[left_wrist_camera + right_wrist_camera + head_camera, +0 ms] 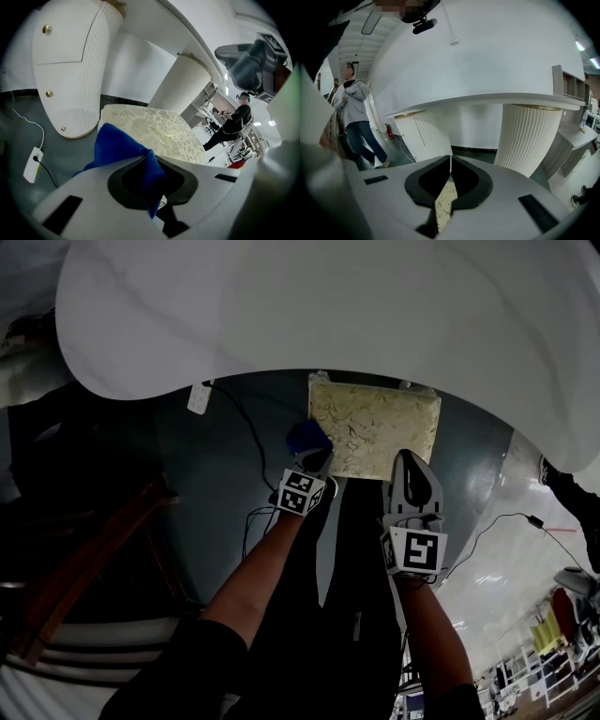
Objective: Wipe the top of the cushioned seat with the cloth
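The cream, leaf-patterned cushioned seat (pixel 375 423) stands on the dark grey floor (pixel 216 474), partly tucked under the broad white tabletop (pixel 328 306) that fills the upper part of the head view. In the left gripper view, two white fluted table pedestals (pixel 75 70) rise behind the seat.

The left gripper (pixel 150 161) has its jaws clamped on a bright blue cloth (pixel 117 145). A fold is pinched between the dark pads and the rest bunches out in front of them. From above, the cloth sits at the seat's near left corner and overlaps its edge. Whether it presses on the fabric cannot be told.

The right gripper (pixel 450 164) has its jaws closed, the tips meeting, with nothing between them. The seat's pattern shows through the narrow gap lower down. In the head view this gripper lies over the near right edge of the seat, just beside the left one.

A white power strip (pixel 32 164) with a thin cable lies on the floor to the left of the seat, near one pedestal. Well off in the background, a person in a grey hooded top and jeans (pixel 354 122) stands at the left of the right gripper view. Another person in black (pixel 234 122) appears at the far right of the left gripper view.
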